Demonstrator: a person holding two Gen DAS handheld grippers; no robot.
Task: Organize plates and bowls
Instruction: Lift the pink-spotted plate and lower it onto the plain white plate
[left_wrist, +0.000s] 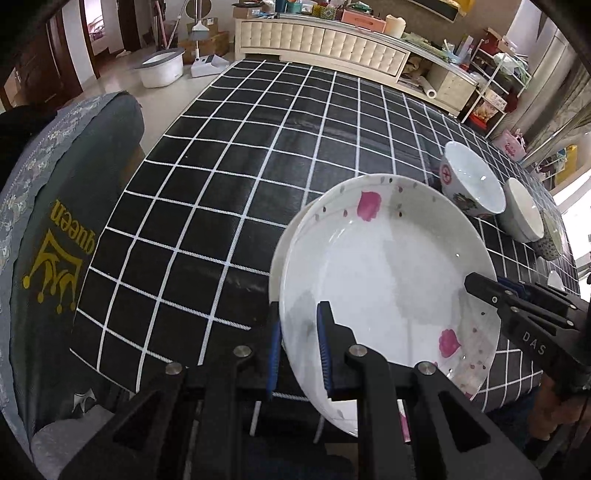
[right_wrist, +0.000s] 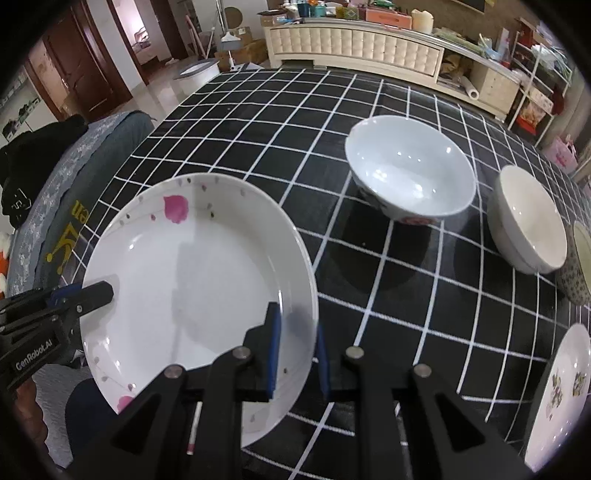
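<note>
A white plate with pink flowers (left_wrist: 384, 280) (right_wrist: 199, 280) is held tilted above the near edge of the black checked table (left_wrist: 258, 166) (right_wrist: 388, 295). My left gripper (left_wrist: 299, 350) is shut on its left rim. My right gripper (right_wrist: 297, 350) is shut on its right rim and also shows in the left wrist view (left_wrist: 480, 288). A second white plate's edge (left_wrist: 275, 266) shows just behind it. A flowered white bowl (right_wrist: 410, 170) (left_wrist: 471, 184), a plain cream bowl (right_wrist: 526, 229) (left_wrist: 524, 210) and a patterned bowl (right_wrist: 580, 262) stand on the right.
Another decorated plate (right_wrist: 561, 395) lies at the near right table edge. A grey chair cover printed "queen" (left_wrist: 55, 229) stands left of the table. A cream cabinet (left_wrist: 325, 44) and a white tub (left_wrist: 160, 68) are beyond the far edge.
</note>
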